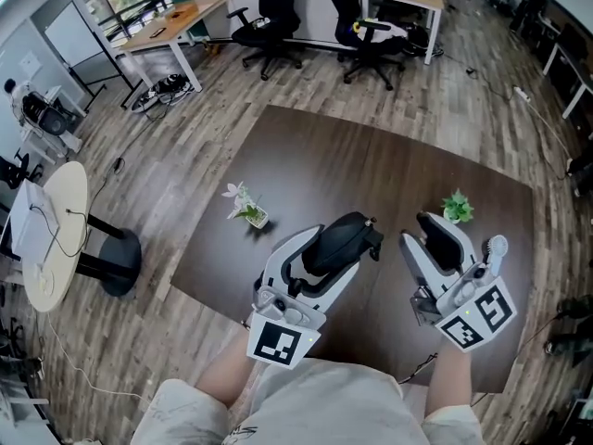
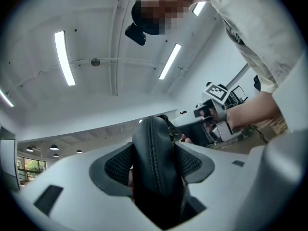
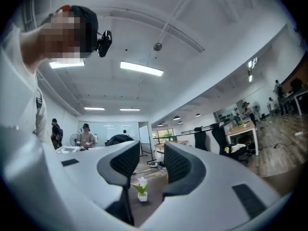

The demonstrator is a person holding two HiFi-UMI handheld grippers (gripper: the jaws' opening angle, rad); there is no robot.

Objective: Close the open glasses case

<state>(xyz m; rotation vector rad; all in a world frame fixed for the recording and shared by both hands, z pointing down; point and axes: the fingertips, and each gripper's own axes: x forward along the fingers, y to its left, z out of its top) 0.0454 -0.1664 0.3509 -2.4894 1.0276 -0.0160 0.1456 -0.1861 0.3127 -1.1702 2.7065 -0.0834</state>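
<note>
The left hand-held gripper [image 1: 357, 242] grasps the black zippered glasses case [image 2: 155, 172] over the dark bench [image 1: 371, 165] at lower middle of the frame, and the released, empty right hand-held gripper [image 3: 147, 165] probably must next reach it to shut it.

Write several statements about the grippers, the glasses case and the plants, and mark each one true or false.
1. The left gripper is clamped on a black glasses case. True.
2. The right gripper grips the green plant. False: its jaws stand apart and grip nothing, and the plant stands on the table.
3. Two small potted plants stand on the dark table, one of them the white-flowered plant. True.
4. The glasses case lies flat on the table. False: it is held up off the table between the left gripper's pads.
</note>
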